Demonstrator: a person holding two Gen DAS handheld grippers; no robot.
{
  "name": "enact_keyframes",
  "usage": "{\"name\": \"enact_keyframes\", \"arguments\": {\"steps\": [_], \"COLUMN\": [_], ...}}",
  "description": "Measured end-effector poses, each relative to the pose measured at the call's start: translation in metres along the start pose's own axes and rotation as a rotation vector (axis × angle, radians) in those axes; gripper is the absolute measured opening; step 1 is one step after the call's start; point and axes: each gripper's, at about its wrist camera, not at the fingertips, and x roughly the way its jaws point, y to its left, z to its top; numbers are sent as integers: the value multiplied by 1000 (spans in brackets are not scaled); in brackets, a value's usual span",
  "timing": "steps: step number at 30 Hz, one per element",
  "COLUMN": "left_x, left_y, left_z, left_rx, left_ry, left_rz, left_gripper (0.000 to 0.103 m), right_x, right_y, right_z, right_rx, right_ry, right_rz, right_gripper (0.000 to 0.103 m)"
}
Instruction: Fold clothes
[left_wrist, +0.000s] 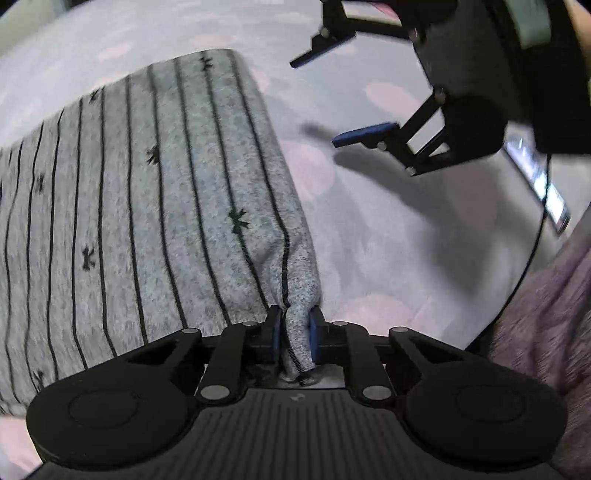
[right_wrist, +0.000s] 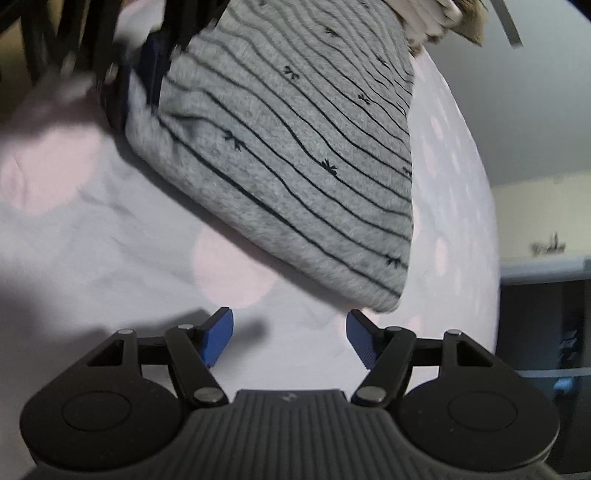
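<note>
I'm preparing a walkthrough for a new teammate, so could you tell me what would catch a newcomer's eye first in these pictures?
First comes the grey striped garment with small black bows, lying folded on a pale sheet with pink dots. Next, the left gripper at the bottom of its own view, its blue fingers pinching one corner of the garment. Last, the right gripper hangs open with nothing between its fingers, just short of the garment's nearest corner.

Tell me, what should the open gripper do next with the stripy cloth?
Probably the right gripper should ease forward and pinch the near corner of the striped garment. Its jaws stand open and empty beside that corner, while the left gripper already clamps another corner.
</note>
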Motion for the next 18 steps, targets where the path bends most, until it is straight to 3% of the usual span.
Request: {"name": "enact_keyframes", "arguments": {"steps": [7, 11, 16, 17, 18], "left_x": [-19, -31, -46, -49, -53], "left_y": [15, 21, 27, 27, 28], "left_z": [-7, -14, -10, -11, -12], "left_rx": [-64, -88, -99, -97, -96], "left_ry": [-31, -43, -60, -67, -74], "left_rz": [-75, -111, -141, -145, -148], "left_gripper": [12, 12, 12, 11, 11], "right_x": [40, 59, 78, 80, 82], "right_y": [2, -5, -16, -19, -24], "right_z": [-10, -10, -6, -5, -3], "right_rx": [-242, -287, -337, -337, -325], "right_ry": [6, -50, -89, -92, -83], "right_rz": [-120, -182, -201, -197, -185], "right_gripper": [71, 71, 68, 60, 43]}}
